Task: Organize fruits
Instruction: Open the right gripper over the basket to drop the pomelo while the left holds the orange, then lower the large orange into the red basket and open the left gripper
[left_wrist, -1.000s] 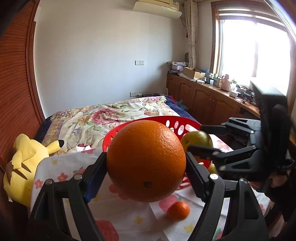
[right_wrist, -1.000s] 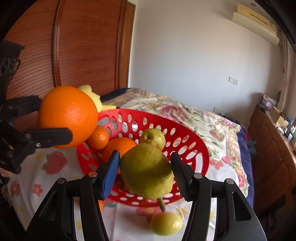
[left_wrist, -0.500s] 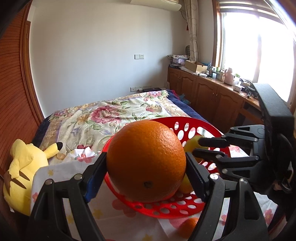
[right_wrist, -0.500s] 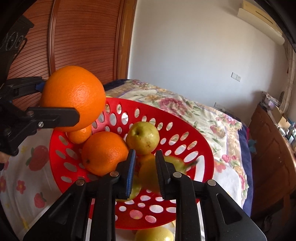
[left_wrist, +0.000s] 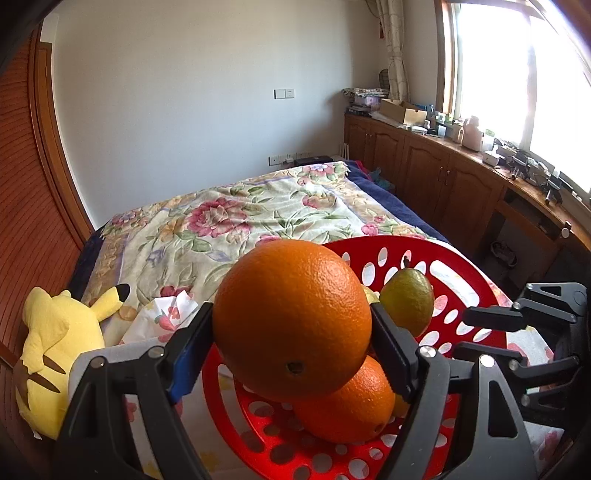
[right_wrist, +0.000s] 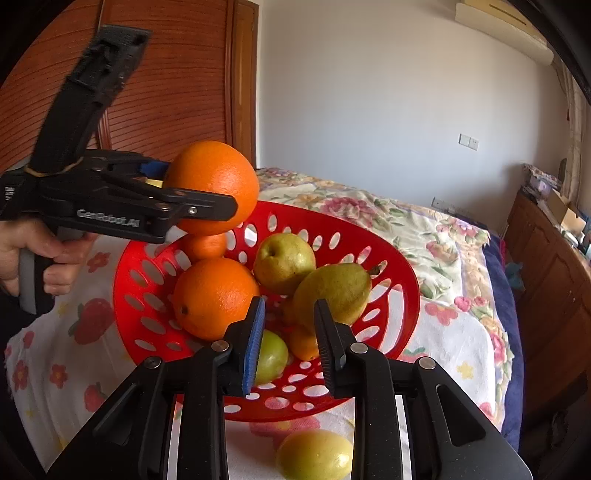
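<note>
So a big orange (left_wrist: 291, 319) is pinched between the left gripper (left_wrist: 291, 332) fingers and held just above the red basket (right_wrist: 399, 273). Right gripper (right_wrist: 288, 345) fingers are drawn in close with nothing clamped, over the pear (right_wrist: 332, 291) lying inside.

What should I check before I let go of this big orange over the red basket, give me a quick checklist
1. Left gripper firmly on the big orange: ok.
2. Orange above the red basket, inside its rim: ok.
3. Clear landing spot: not ok; another orange sits directly below, so it may roll.
4. Right gripper empty: ok, nothing between its fingers.
5. Right gripper out of the drop path: cannot tell; it hangs at the basket's near edge.
6. All fruit gathered: not ok; a yellow-green fruit lies on the cloth outside.
</note>
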